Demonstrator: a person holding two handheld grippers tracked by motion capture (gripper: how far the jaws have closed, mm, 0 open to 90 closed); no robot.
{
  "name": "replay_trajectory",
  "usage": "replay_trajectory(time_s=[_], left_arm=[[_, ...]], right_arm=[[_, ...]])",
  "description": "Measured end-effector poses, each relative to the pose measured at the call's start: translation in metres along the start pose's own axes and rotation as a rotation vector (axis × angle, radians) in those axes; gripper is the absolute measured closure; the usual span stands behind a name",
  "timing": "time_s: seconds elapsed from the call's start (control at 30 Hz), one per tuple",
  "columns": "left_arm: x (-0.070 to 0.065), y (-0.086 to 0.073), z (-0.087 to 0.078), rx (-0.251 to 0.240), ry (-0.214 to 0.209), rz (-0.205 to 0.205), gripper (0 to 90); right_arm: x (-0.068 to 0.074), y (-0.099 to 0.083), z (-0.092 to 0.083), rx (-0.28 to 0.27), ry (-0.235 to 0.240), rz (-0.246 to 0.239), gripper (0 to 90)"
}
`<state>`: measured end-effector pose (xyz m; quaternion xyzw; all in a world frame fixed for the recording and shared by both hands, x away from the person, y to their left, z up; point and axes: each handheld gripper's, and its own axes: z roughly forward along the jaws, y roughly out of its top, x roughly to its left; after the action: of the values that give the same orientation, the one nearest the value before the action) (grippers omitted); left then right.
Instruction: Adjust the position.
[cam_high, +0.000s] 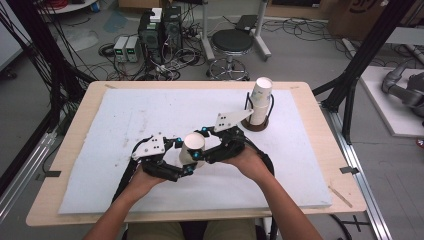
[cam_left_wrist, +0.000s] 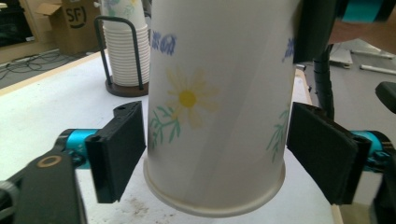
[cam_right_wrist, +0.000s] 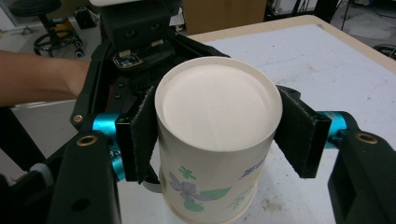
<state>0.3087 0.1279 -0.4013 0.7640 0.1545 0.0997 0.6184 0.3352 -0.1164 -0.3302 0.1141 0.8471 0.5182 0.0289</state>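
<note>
White foam padding (cam_high: 125, 150) covered a wooden table (cam_high: 75, 135), seen from above, with a person's forearms reaching in from the near edge. Just past the hands, the left gripper (cam_high: 172, 157) and the right gripper (cam_high: 212, 145) met around one upside-down paper cup (cam_high: 192, 149) printed with flowers, near the middle of the padding.

From the left gripper view, the cup (cam_left_wrist: 215, 107) stood between that gripper's (cam_left_wrist: 219, 154) black pads (cam_left_wrist: 119, 154). The left pad touched or nearly touched the cup wall close to its rim, and the right pad sat slightly clear of it, so whether the jaws truly clamped the cup could not be told.

From the right gripper view, the right gripper (cam_right_wrist: 217, 135) held its pads (cam_right_wrist: 299, 133) against both sides of the cup (cam_right_wrist: 215, 130) near its upturned flat base, pinching it. The left gripper's black body sat right behind the cup.

Farther back on the right side of the table, a stack of matching cups (cam_high: 260, 102) stood in a wire holder with a round dark base (cam_high: 255, 122). Beyond the table, the floor held a black stool (cam_high: 231, 47), computer boxes (cam_high: 160, 30) and tangled cables (cam_high: 180, 60).
</note>
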Motion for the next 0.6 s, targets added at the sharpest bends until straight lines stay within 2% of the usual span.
replay_trajectory(time_s=[0.17, 0.37, 0.43, 0.47, 0.6], left_arm=[[0.0004, -0.0006, -0.0001, -0.011, -0.009, -0.011, 24.4], [0.0006, -0.0009, -0.0010, 0.010, -0.017, 0.004, 32.7], [0.0005, -0.0006, -0.0011, 0.026, -0.021, 0.012, 34.3], [0.0005, -0.0004, -0.0012, 0.042, -0.022, 0.015, 34.7], [0.0027, 0.0019, -0.0025, 0.100, -0.023, 0.033, 36.1]], right_arm=[[-0.0011, -0.0008, -0.0014, -0.011, 0.006, 0.017, 36.1], [-0.0018, -0.0035, -0.0013, -0.004, 0.007, 0.030, 34.4], [-0.0021, -0.0052, 0.0000, -0.004, -0.009, 0.056, 21.9], [-0.0026, -0.0060, 0.0002, 0.001, -0.026, 0.067, 18.5], [-0.0043, -0.0080, -0.0035, -0.009, -0.026, 0.063, 18.5]])
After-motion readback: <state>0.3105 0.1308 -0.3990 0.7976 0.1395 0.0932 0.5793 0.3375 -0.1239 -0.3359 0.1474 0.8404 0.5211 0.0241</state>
